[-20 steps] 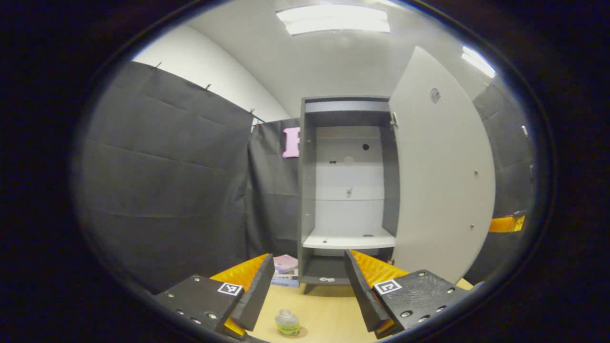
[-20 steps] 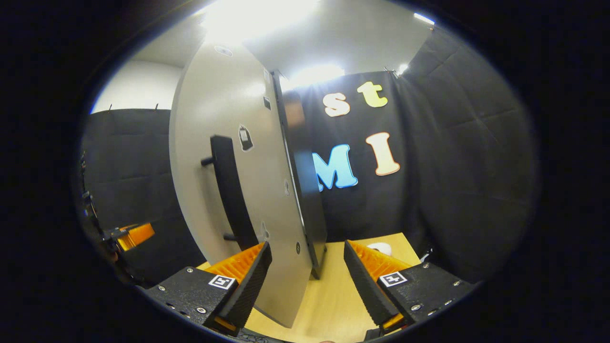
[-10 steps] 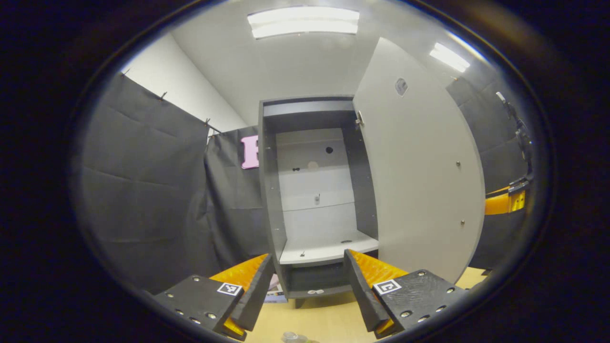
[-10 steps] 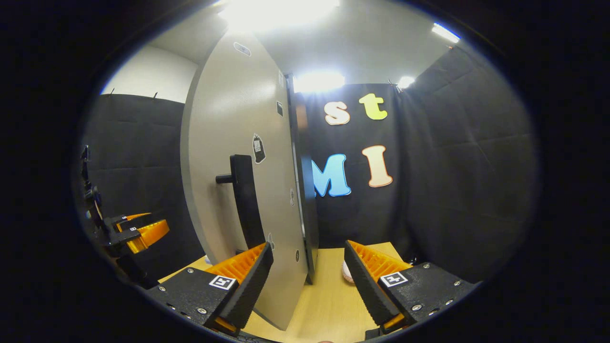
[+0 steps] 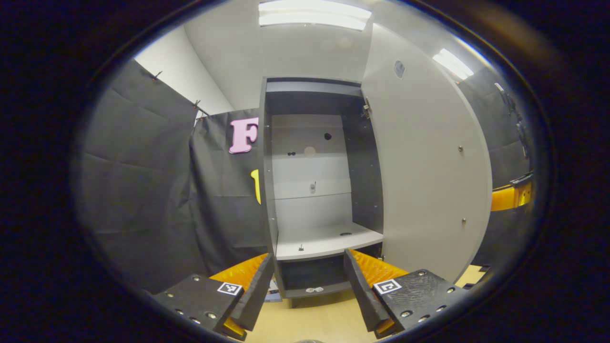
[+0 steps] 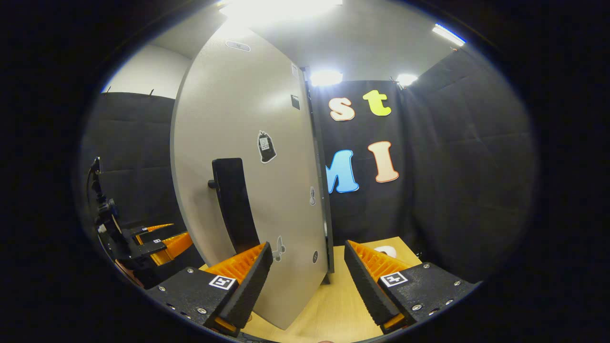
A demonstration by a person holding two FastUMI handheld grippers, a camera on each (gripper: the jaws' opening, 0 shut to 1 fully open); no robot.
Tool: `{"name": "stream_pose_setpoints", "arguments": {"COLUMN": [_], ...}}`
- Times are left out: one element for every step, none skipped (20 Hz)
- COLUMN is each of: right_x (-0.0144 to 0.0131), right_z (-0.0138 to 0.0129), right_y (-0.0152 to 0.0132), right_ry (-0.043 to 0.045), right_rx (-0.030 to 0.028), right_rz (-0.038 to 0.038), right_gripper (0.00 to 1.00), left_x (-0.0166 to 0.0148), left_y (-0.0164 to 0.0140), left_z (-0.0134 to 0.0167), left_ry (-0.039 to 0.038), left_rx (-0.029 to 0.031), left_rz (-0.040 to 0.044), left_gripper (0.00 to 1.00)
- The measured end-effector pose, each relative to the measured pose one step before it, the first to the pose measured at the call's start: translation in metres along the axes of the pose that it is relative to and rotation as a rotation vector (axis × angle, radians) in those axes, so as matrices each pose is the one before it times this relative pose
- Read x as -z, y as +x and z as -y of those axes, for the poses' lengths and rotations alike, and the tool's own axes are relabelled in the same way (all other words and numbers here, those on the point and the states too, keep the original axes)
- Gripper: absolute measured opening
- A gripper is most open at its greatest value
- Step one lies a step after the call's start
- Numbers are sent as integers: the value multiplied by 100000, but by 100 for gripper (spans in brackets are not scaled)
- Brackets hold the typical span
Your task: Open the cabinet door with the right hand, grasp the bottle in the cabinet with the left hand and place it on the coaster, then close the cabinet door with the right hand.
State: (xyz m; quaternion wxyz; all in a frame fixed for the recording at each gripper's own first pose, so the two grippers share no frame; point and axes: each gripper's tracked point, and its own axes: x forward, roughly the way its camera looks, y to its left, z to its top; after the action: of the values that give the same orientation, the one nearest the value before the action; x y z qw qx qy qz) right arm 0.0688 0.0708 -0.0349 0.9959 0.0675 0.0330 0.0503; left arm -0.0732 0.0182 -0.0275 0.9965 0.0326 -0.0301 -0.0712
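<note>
The grey cabinet [image 5: 274, 190] stands open in the left gripper view, its shelves [image 5: 324, 240] bare apart from tiny specks. Its door [image 5: 424, 181] is swung out to the right. My left gripper [image 5: 307, 255] is open with nothing between its fingers, pointing at the lower shelf from a short way off. In the right gripper view I face the door's outer side [image 6: 257, 143], with its black handle [image 6: 233, 205] and stickers. My right gripper [image 6: 307, 245] is open; the door's lower corner appears between its fingers. The left gripper [image 6: 157, 243] shows beyond the door's left edge.
The wooden table [image 5: 324, 319] runs under the cabinet. Books [image 5: 272, 295] lie beside the cabinet's foot at the left. A white round object [image 6: 386, 251] sits on the table by the right wall. Black cloth walls close in on both sides. The right gripper [image 5: 512, 197] peeks past the door.
The left gripper's view rose and neared the cabinet, and the bottle on its coaster slid out at the bottom. The door turned to show more of its outer face in the right gripper view.
</note>
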Motion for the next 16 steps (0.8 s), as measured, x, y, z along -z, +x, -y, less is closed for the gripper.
{"name": "stream_pose_setpoints", "arguments": {"right_x": [-54,-62,19,127,216,99,92,-27,-33,-45,21,-76,-184,-40,-175,-352], "right_z": [-768,-712,-554,-632,-757,-632,-671,-694,-660,-734,-709,-436,-458,-648,-683,-150], "right_y": [290,248,185,117,347,273,296,271,360,402,472,555,538,478,433,258], "right_ry": [-999,-1289,-1062,-351,382,934,857,-86,-606,-733,-624,-109,240,271,122,-447], "right_rx": [-89,225,564,626,246,1,71,-104,-269,-393,-596,-917,-1268,-1878,-2200,-1041], "right_rz": [282,236,407,294,251,2,52,20,136,285,159,91,-168,-332,210,762], "right_gripper": [94,94,94,89,89,94,94,94,94,94,94,94,94,94,94,94], "left_x": [-32,164,140,-18,65,123,395,171,385,198,214,154,160,121,53,-626], "left_y": [236,223,297,337,167,156,189,162,49,39,110,45,-40,88,-136,36], "left_z": [-657,-422,-488,-337,-393,-488,-285,-387,-494,-494,-468,-731,-664,-497,-543,-401], "left_ry": [1076,1239,1062,590,668,549,-152,-469,-508,-416,-155,465,284,34,1777,3246], "left_rx": [984,1425,848,1304,758,880,826,329,69,-127,-281,-915,-1072,-873,-1737,-1191], "left_rz": [1166,350,648,713,431,-150,-405,-384,-846,-411,-275,-633,-651,-952,-1084,1403], "left_gripper": [88,84,84,84,84,84,88,88,84,88,88,88,88,88,88,84]}}
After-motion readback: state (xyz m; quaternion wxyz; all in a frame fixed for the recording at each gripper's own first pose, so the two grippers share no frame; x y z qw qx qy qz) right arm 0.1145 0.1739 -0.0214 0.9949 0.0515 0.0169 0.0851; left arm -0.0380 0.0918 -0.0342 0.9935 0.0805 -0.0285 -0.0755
